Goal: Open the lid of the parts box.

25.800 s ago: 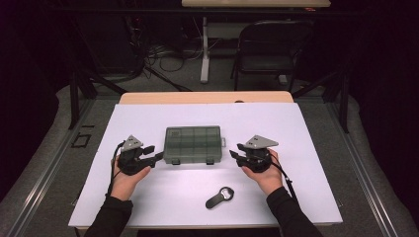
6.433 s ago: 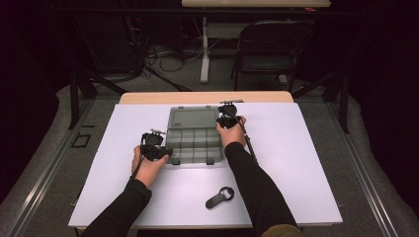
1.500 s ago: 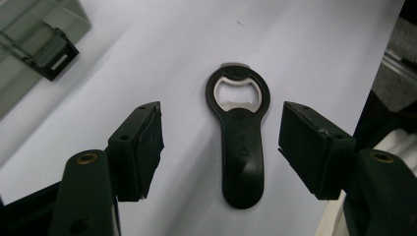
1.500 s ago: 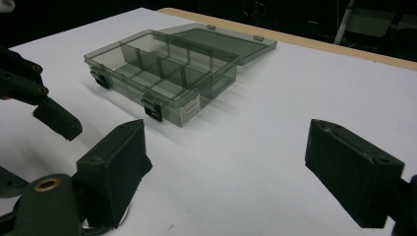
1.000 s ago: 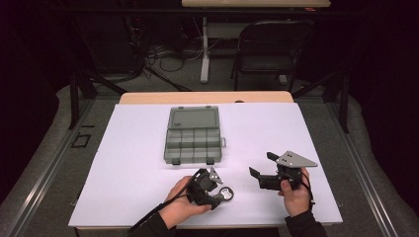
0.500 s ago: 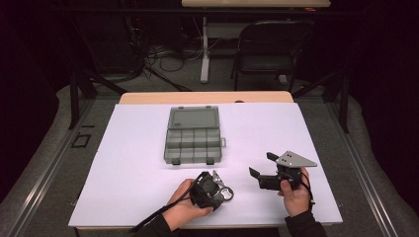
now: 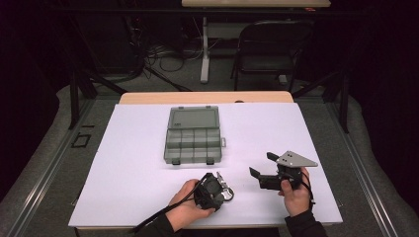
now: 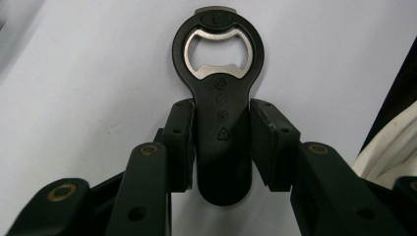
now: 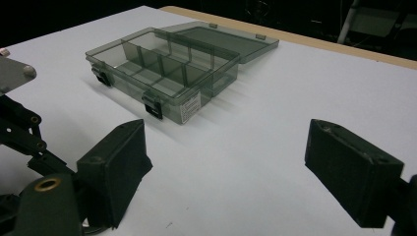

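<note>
Left gripper [image 8: 222, 147] is being closed on the bottle opener [image 8: 219, 93] near the table's [image 7: 128, 163] near edge, its jaws having just narrowed onto the handle; recycling-type symbols are moulded there. Right gripper [image 9: 236, 167] is being held open. Farther off, the compartment box [image 7: 191, 140] is being left open.

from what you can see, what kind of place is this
Probably a lab or workshop set up for recording: a white-covered table under dark surroundings, loose cables on the floor behind it, and a folding chair beside a second table's leg.
</note>
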`<state>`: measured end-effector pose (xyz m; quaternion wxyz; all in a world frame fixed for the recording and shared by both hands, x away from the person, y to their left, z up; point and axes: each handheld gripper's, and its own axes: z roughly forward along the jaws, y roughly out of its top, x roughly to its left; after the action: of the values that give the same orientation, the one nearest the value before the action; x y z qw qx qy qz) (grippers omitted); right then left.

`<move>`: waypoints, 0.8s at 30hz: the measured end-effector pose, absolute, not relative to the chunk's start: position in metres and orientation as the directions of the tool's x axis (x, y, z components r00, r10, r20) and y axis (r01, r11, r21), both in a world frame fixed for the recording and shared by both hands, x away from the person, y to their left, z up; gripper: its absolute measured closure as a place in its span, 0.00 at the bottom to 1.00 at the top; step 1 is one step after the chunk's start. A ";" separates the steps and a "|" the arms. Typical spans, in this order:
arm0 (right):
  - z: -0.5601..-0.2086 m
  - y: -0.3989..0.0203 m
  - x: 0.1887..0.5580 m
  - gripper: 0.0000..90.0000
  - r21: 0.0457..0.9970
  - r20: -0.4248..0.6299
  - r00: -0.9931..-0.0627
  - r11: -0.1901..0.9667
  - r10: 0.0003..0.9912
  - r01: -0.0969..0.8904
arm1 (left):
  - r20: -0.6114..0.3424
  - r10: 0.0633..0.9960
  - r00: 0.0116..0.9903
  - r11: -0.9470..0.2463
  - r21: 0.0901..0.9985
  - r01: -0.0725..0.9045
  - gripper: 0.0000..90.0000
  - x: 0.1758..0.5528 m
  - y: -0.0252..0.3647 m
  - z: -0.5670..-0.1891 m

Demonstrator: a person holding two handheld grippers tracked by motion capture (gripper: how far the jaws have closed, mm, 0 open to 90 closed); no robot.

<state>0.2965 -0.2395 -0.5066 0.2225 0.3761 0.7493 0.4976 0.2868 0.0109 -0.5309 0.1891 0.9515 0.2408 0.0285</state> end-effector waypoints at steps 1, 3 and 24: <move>-0.507 -0.239 0.297 0.17 0.913 0.037 -0.620 0.225 0.784 0.339 | -0.041 0.471 0.881 -0.811 0.373 0.450 0.70 0.287 0.011 -0.531; -0.507 -0.239 0.296 0.17 0.913 0.035 -0.622 0.228 0.783 0.338 | -0.044 0.472 0.881 -0.811 0.370 0.453 0.70 0.288 0.011 -0.531; -0.508 -0.241 0.297 0.18 0.913 0.044 -0.616 0.219 0.787 0.345 | -0.081 0.465 0.882 -0.814 0.354 0.462 0.72 0.294 0.011 -0.530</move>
<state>0.2973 -0.2413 -0.5076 0.2218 0.3781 0.7484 0.4977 0.2940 0.0113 -0.5296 0.1844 0.9522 0.2433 0.0048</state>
